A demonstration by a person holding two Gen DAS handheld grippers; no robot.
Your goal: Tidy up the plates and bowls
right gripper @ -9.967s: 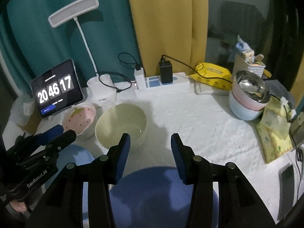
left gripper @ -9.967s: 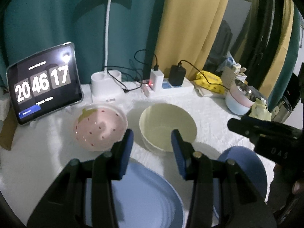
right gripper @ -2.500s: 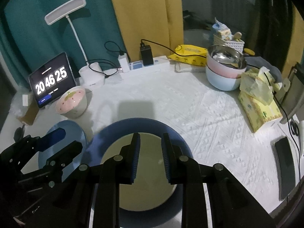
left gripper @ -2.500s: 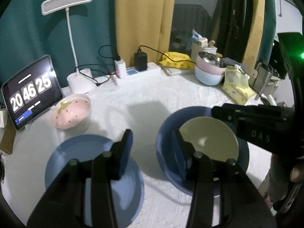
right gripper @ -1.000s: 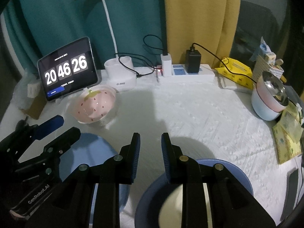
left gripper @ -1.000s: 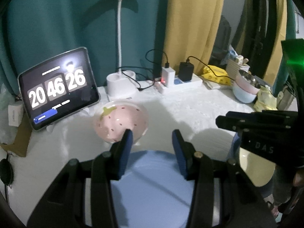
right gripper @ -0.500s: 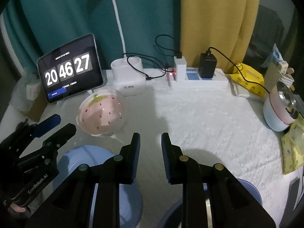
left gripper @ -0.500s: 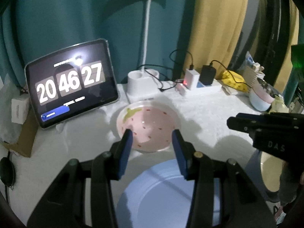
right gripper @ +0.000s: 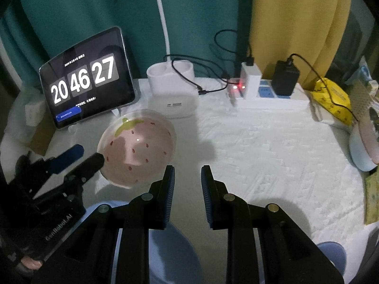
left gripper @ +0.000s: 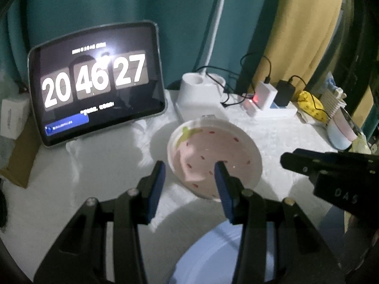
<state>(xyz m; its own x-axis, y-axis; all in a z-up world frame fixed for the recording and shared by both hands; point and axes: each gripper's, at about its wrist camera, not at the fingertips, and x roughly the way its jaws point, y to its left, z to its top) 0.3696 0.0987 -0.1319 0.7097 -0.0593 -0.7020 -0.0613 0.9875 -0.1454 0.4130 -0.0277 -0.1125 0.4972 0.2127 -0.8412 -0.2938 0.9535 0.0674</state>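
Left wrist view: the left gripper [left gripper: 189,172] is spread, its 2 fingers straddling the near-left rim of the strawberry bowl [left gripper: 214,159] without pinching it. Right of the bowl is the right gripper [left gripper: 331,175]; nearer than the bowl lies a light blue plate [left gripper: 213,255].

Right wrist view: the right gripper [right gripper: 187,184] is slightly parted and holds nothing, just right of the strawberry bowl [right gripper: 139,146]. The clock tablet [right gripper: 86,78] stands behind the bowl, showing 20 46 27.

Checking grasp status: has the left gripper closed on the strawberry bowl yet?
No; the left gripper is open, its fingers straddling the strawberry bowl's near rim.
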